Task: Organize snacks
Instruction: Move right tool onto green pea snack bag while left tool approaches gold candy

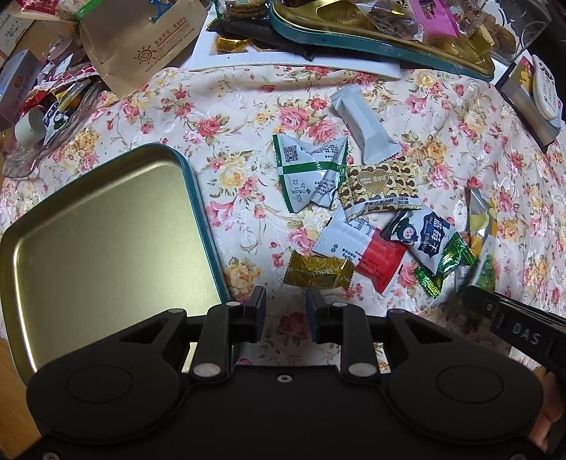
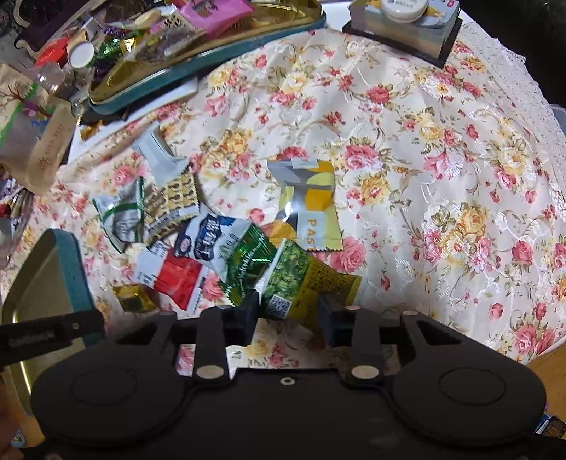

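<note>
Early stage, by my reading. The gold-lined tin tray (image 1: 106, 226) with the teal rim sits with nothing in it, just left of the loose snacks. None sorted yet: gold foil candy (image 1: 318, 271), red-and-white packet (image 1: 361, 253), green-striped white wrapper (image 1: 311, 173), brown heart-print biscuit pack (image 1: 378, 187), grey bar (image 1: 364, 124), navy-and-white milk candy (image 1: 422, 235), green foil sweet (image 1: 445, 263), all strewn close together, some overlapping.

Left gripper (image 1: 286, 311) hovers with fingers spread, holding nothing, aimed just short of the gold candy. Right gripper (image 2: 288, 311) likewise spread, its fingers either side of the near end of the green-and-yellow pea packet (image 2: 304, 279); not closed on it.

Surface: floral embroidered tablecloth (image 2: 442, 159), lace edge at the far right. Behind, a second tin (image 1: 353, 32) heaped with sweets, a paper bag (image 1: 141, 39), general clutter.
</note>
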Demonstrator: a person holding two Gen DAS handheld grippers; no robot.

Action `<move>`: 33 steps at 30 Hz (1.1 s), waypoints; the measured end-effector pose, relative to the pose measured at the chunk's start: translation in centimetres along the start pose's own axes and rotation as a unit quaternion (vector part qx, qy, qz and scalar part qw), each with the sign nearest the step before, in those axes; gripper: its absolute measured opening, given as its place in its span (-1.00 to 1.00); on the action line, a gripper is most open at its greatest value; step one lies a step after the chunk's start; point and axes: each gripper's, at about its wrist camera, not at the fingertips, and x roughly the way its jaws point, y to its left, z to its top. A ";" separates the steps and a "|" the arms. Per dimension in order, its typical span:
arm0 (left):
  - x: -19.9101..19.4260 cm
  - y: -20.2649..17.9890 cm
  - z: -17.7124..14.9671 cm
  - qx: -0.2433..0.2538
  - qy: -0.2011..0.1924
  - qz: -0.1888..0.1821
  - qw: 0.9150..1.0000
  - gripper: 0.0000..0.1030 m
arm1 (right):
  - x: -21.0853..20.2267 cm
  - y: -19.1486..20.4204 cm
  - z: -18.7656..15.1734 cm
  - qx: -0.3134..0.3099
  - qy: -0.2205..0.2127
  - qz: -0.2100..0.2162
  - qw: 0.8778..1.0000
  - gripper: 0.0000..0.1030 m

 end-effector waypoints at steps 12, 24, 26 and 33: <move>1.6 -1.4 0.7 0.007 -0.009 -0.015 1.000 -0.32 | -2.4 -2.9 0.9 0.089 -0.010 0.037 0.995 -0.20; 3.2 -2.8 1.4 0.016 -0.018 -0.005 1.000 -0.32 | -4.0 -3.5 0.8 0.097 -0.016 0.058 0.993 -0.20; 3.4 -2.8 1.3 0.020 -0.020 0.000 1.000 -0.33 | -4.1 -3.5 0.8 0.092 -0.018 0.058 0.994 -0.21; 3.4 -2.8 1.2 0.027 -0.008 -0.008 1.000 -0.33 | -4.3 -3.8 0.7 0.091 -0.016 0.060 0.994 -0.20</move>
